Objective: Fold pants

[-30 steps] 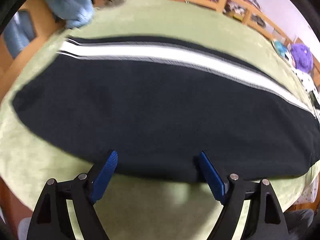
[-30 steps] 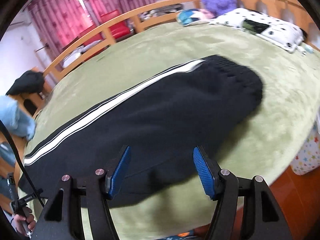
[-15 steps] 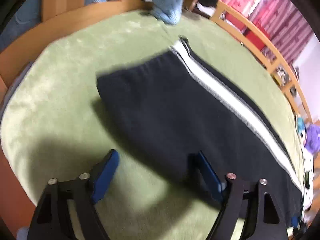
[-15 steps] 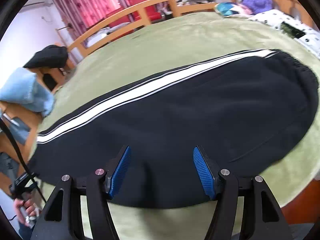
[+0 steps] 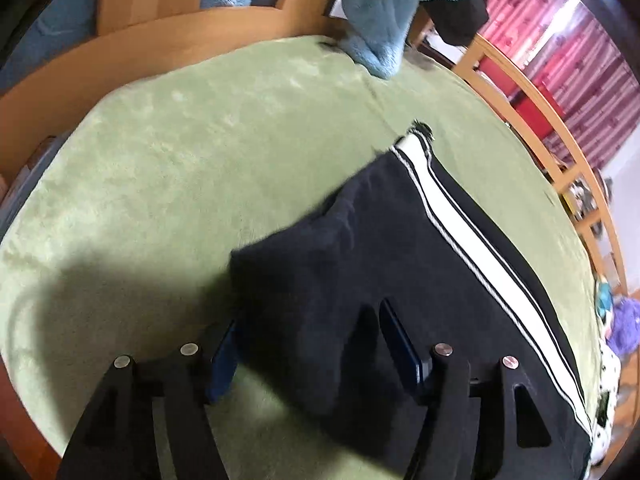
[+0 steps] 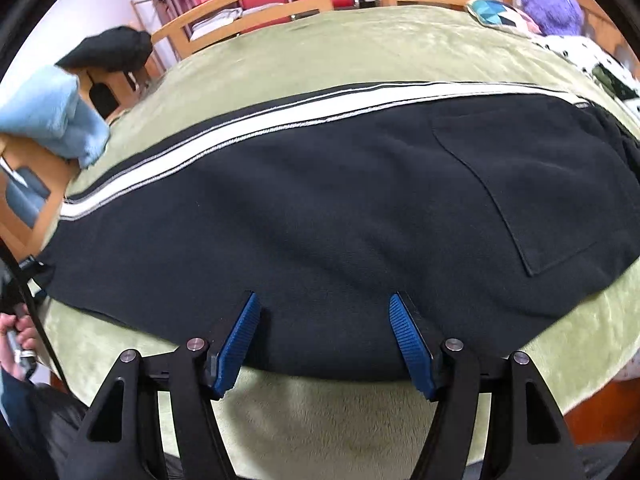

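Black pants with a white side stripe lie flat across the green bed cover, back pocket up. In the left wrist view the leg end is rumpled, and its near corner lies between the fingers of my left gripper. The cloth covers the tip of the left finger and passes under the right one. These jaws are opening and the pads do not press the cloth. My right gripper stands open over the pants' near edge at mid-length, gripping nothing.
A light blue fleece hangs over the wooden bed frame past the leg end. A purple plush and a spotted pillow lie beyond the waist. A person's hand shows at the left.
The left view swung from the pants' long edge to the leg end; its jaws narrowed and the corner now lies between them. The right gripper moved closer along the near edge, still open.
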The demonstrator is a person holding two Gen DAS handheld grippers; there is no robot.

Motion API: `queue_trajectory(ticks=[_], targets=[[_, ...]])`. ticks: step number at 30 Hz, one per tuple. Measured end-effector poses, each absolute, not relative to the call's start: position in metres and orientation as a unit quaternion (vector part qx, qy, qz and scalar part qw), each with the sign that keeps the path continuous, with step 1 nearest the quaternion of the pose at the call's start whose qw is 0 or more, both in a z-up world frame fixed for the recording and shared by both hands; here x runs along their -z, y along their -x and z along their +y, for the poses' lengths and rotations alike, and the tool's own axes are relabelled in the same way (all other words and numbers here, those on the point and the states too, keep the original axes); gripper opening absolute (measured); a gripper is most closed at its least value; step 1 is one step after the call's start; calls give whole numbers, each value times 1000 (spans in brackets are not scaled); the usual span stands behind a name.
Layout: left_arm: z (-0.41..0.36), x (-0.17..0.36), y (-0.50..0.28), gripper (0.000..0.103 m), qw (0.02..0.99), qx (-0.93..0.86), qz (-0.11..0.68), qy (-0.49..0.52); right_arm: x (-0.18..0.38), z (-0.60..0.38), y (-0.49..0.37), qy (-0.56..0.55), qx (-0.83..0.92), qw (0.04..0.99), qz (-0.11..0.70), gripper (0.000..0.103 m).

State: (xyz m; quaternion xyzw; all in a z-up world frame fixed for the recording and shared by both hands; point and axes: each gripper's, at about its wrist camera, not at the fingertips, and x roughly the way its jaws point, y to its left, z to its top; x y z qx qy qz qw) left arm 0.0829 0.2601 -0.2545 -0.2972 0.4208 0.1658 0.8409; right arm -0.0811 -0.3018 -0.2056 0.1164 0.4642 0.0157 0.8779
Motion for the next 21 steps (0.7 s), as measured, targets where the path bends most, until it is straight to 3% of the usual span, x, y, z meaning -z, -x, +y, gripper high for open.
queue_trajectory(ticks=[1, 3, 6, 10, 15, 21], targets=[[267, 255, -93, 39, 841, -168, 418, 299, 205, -303, 83, -119, -14, 878, 463, 67], [274, 255, -95, 16, 839, -139, 414, 325, 205, -306, 87, -124, -7, 877, 464, 67], [279, 237, -91, 13, 840, -122, 398, 348, 200, -310, 88, -144, -7, 875, 461, 67], [251, 184, -93, 13, 882, -118, 368, 269, 186, -316, 95, -147, -7, 885, 442, 67], [157, 99, -92, 13, 945, -62, 301, 115, 164, -332, 107, -152, -8, 900, 409, 67], [16, 40, -86, 13, 959, 88, 266, 40, 155, -357, 128, -159, 2, 907, 389, 67]])
